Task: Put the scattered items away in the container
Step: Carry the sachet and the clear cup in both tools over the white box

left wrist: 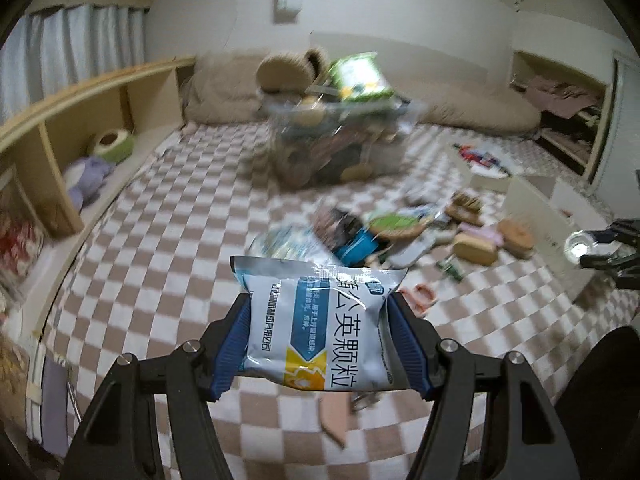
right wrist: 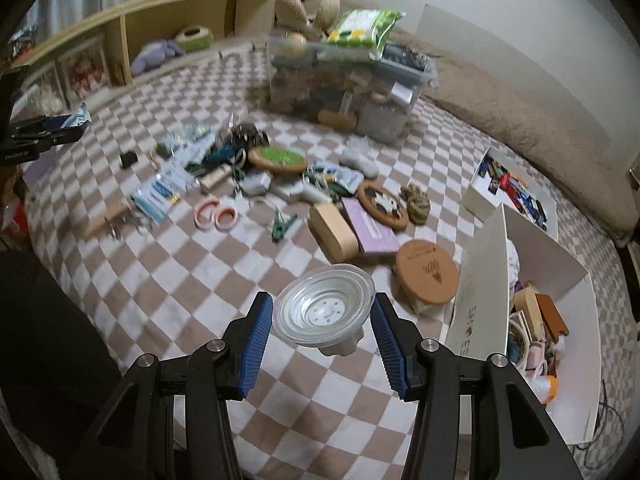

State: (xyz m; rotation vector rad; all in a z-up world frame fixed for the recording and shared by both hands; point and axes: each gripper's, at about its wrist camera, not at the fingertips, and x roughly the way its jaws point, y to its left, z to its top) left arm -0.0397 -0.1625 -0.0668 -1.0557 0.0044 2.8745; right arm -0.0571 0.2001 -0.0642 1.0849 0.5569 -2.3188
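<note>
Checkered bed (right wrist: 200, 300) lay cluttered; both tools carried items.
Left tool (left wrist: 320, 320) pinched a sachet (left wrist: 320, 320); right tool (right wrist: 324, 326) clasped a clear dish (right wrist: 324, 308), the bin (right wrist: 344, 80) ahead.

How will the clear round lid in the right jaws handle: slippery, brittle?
The clear lid looks like smooth, glossy plastic, so probably slippery. It is held only at its rim, so it may pivot or pop out. It looks thin, so likely light and could flex.

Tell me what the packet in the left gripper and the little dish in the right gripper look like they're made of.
Packet: probably glossy plastic or foil film, going by its shiny crimped top edge. Dish: clear and glassy with ringed ridges, either plastic or glass.
</note>
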